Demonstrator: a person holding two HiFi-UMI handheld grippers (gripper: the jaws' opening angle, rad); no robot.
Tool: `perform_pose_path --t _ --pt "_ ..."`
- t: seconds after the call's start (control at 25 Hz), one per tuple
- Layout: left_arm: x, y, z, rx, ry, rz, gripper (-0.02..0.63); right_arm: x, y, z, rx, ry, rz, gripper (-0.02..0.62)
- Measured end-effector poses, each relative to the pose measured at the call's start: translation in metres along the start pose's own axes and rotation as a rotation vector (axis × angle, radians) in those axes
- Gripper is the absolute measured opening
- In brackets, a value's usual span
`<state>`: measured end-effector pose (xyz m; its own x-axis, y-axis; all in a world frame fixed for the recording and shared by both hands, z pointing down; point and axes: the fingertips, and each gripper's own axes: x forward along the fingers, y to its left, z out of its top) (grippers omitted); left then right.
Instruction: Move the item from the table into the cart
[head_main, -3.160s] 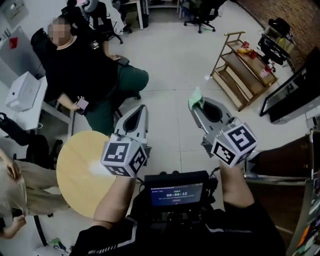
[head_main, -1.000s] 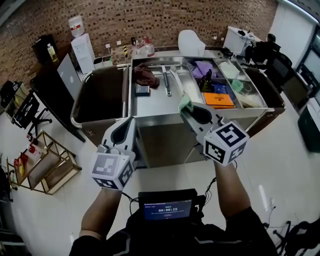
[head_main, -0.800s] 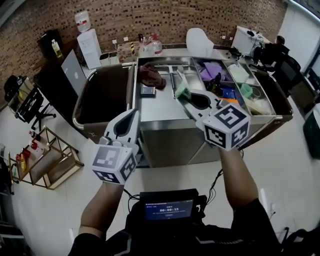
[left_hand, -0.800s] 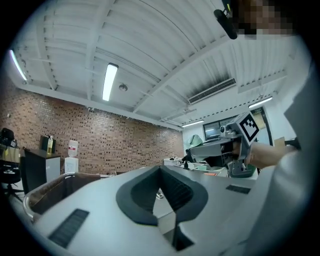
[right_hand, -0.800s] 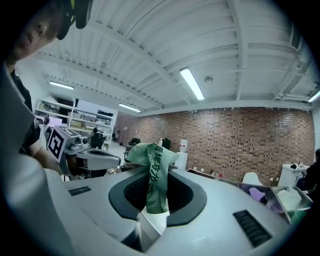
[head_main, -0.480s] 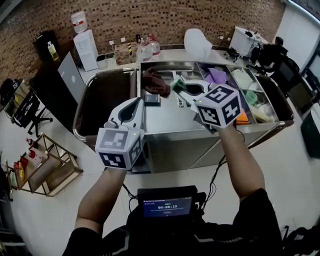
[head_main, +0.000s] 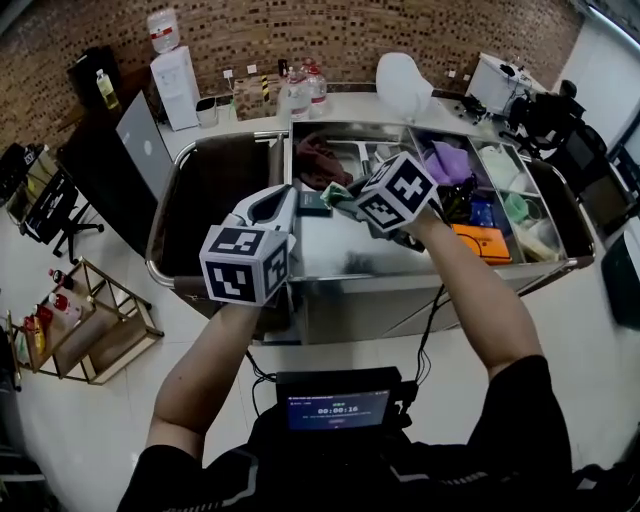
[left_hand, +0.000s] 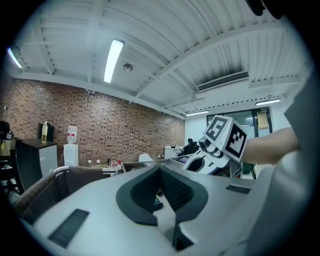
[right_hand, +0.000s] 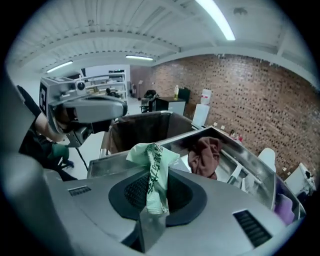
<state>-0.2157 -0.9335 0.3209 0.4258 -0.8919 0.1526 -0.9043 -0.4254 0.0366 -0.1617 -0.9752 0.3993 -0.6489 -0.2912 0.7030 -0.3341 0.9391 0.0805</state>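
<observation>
Pale green plastic packet with dark green print (right_hand: 151, 172), pinched between the two jaws of the right gripper (head_main: 342, 196). The jaws are closed on the packet's lower half. Its crumpled upper end stands out past the jaw tips and folds over to the left in the right gripper view. Both dark ribbed pads (right_hand: 131, 191) press against the packet's flat faces, and it hangs upright between them.

In the head view the packet (head_main: 334, 191) is held above the flat top of the stainless steel cart (head_main: 392, 268), off the metal and not lying in any compartment. It is near a crumpled dark brown cloth (head_main: 318, 160) that lies in the cart's rear steel tray. It is well apart from the orange flat box (head_main: 484, 244) and the purple item (head_main: 450, 160) in the cart's right-hand compartments. The right gripper tilts down towards the cart top, with its marker cube (head_main: 397, 189) uppermost.

The left gripper (head_main: 281, 196) is held roughly level just left of the packet, beside the cart's dark brown bag bin (head_main: 208, 190). Its jaws are pressed together with nothing between them, as the left gripper view shows (left_hand: 163, 173).
</observation>
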Motion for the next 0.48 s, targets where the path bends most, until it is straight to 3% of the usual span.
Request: perform_pose_path --t 0.2,0.48 --pt "0.017 0.008 -0.014 0.004 0.051 0.012 0.002 0.047 -0.002 -0.033 -0.054 0.167 0.07 0.028" --pt "0.019 0.02 -0.027 -0.03 0.058 0.041 0.002 0.083 0.006 -0.049 -0.091 0.256 0.17 0.028"
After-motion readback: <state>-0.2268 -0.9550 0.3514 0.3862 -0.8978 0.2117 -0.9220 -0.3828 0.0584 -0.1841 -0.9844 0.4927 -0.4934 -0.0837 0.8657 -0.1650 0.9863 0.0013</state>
